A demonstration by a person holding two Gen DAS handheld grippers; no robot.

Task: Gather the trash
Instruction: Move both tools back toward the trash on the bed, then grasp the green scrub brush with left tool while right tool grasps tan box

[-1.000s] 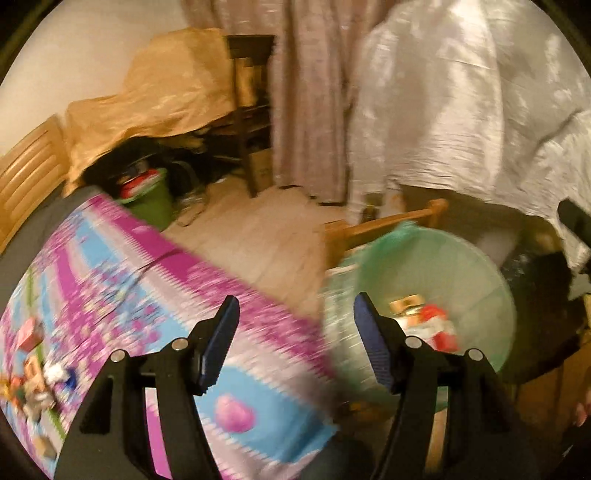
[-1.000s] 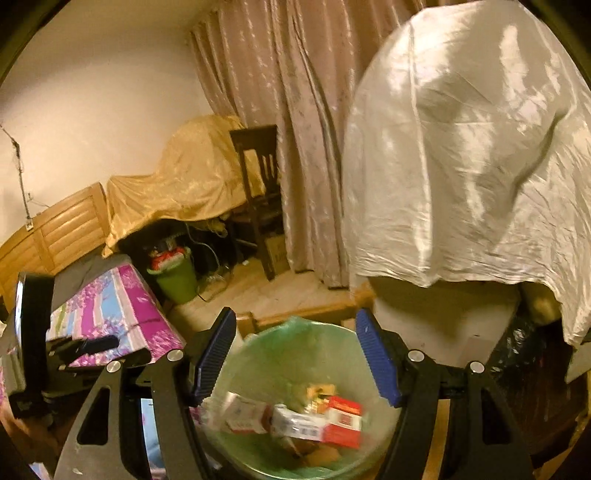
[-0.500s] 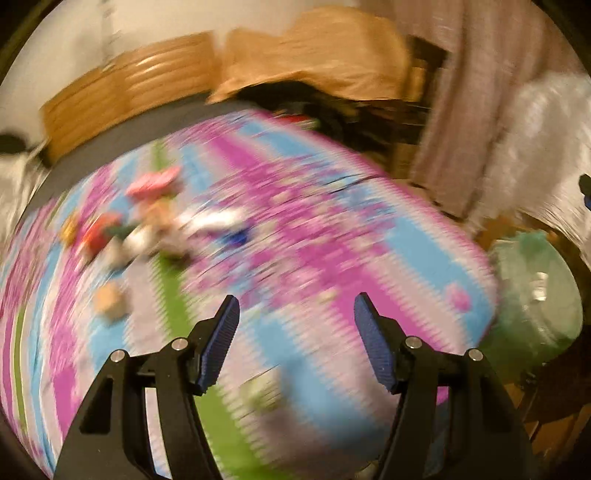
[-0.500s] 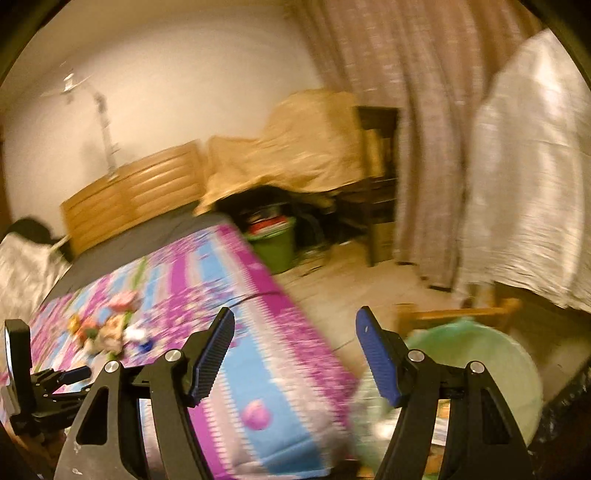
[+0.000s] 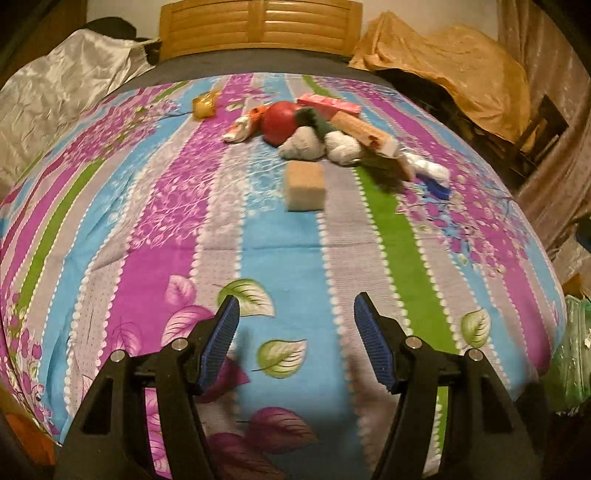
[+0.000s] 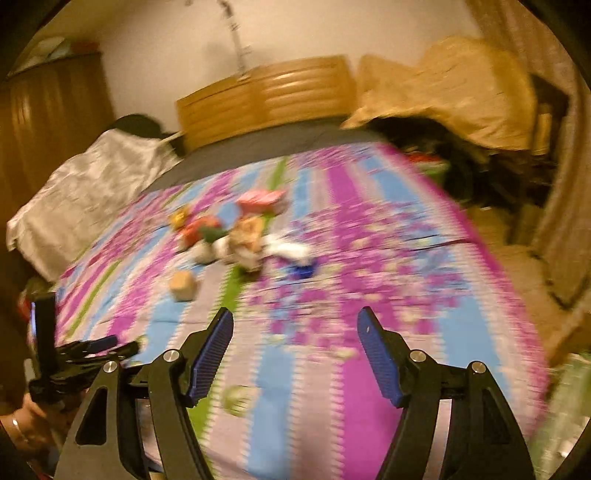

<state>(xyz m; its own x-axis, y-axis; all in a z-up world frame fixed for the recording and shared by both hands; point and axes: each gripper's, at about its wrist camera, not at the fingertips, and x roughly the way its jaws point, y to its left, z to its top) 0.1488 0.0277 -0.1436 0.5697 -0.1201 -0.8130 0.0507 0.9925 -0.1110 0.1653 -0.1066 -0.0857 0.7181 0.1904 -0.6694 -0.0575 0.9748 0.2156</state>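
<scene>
Trash pile (image 5: 332, 129), far half of the bed (image 5: 110, 206), lying on the striped floral sheet. From my left wrist camera I count: a red round item (image 5: 279, 122), a pink box (image 5: 330, 104), two white crumpled wads (image 5: 321, 146) touching each other, a tan wrapper (image 5: 364, 131) tilted across them, a yellow wrapper (image 5: 204, 105) set apart on the left, and a tan block (image 5: 306, 186) just in front of the heap, not touching it. A blue scrap (image 5: 436, 188) sits at the pile's right end.

Left gripper (image 5: 293, 347): jaws spread wide, holding nothing, above the sheet's near edge, well short of the pile.

Right gripper (image 6: 295, 354): jaws likewise apart and unloaded; its view is motion-blurred, though the pile (image 6: 243, 236) reads mid-bed.

Headboard (image 5: 258, 27), wooden, beyond. Green-lined bin (image 5: 574, 354) at the bed's right corner.
</scene>
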